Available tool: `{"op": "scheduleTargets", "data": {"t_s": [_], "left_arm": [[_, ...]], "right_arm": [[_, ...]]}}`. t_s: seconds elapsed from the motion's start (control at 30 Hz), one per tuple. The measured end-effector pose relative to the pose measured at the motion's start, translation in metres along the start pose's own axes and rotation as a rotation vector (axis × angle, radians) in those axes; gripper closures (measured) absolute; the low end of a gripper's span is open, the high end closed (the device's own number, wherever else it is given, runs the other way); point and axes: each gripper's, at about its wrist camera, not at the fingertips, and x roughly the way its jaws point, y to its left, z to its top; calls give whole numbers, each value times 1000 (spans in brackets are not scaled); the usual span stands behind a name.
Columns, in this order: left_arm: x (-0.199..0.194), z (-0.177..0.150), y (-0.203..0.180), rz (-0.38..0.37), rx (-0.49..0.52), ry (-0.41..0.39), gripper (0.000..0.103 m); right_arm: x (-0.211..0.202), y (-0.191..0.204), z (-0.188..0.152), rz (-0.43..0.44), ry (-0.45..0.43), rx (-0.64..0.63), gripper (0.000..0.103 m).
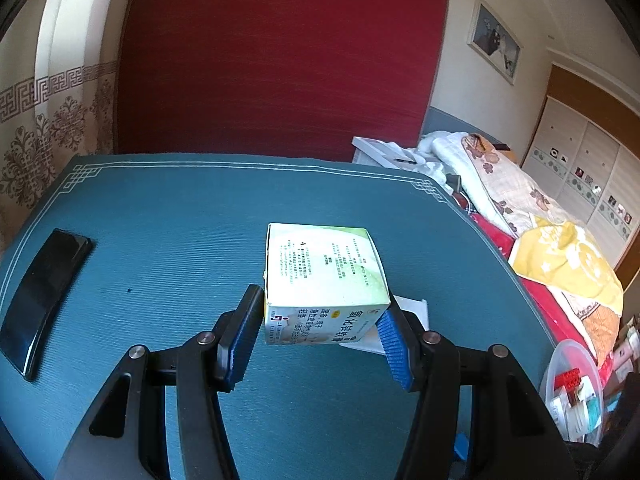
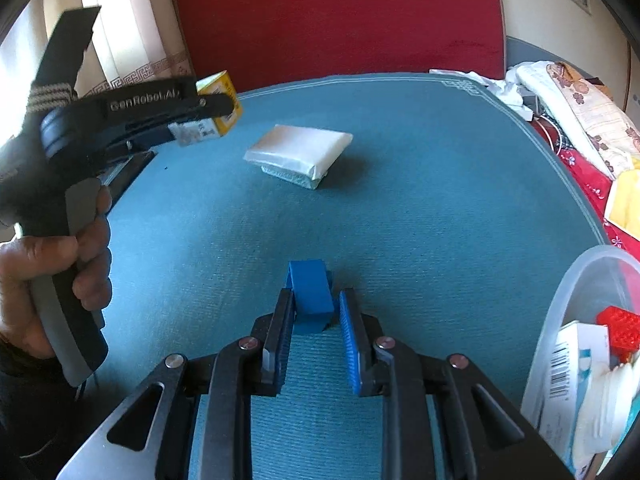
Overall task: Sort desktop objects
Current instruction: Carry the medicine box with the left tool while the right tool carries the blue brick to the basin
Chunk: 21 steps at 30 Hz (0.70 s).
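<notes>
My left gripper [image 1: 320, 312] is shut on a white and green medicine box [image 1: 324, 276] and holds it above the teal mat [image 1: 168, 208]. From the right wrist view the left gripper shows at the left with the box [image 2: 218, 100] in its fingers. My right gripper [image 2: 314, 308] has its blue pads around a small blue block [image 2: 312, 294] resting on the mat; the left pad touches it, the right pad stands a hair off. A white wrapped packet [image 2: 298, 152] lies on the mat farther back.
A black phone [image 1: 44, 296] lies at the mat's left edge. A clear plastic tub [image 2: 592, 344] with boxes and a red block [image 2: 620, 328] stands at the right edge. A bed with quilts [image 1: 520, 200] lies to the right. A red panel [image 1: 280, 60] stands behind.
</notes>
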Motion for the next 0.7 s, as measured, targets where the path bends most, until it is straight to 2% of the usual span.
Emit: {"op": "scheduleTargets", "data": {"t_s": [0.07, 0.13, 0.23, 0.37, 0.43, 0.47, 0.7], "left_arm": [[-2, 0, -1, -5, 2, -2, 44], [-4, 0, -2, -10, 1, -4, 44], [-5, 0, -3, -15, 0, -7, 44], [-9, -2, -5, -23, 6, -8, 44], [-10, -4, -9, -26, 14, -7, 44], [-10, -4, -11, -29, 20, -7, 44], [-11, -11, -23, -46, 57, 3, 44]], "right_arm": [[6, 0, 0, 9, 21, 9, 76], [12, -1, 1, 20, 39, 24, 64], [15, 0, 1, 19, 34, 27, 61], [15, 8, 2, -4, 18, 1, 62], [15, 9, 1, -5, 17, 1, 76], [15, 8, 0, -7, 18, 0, 77], [-12, 2, -2, -18, -33, 11, 77]]}}
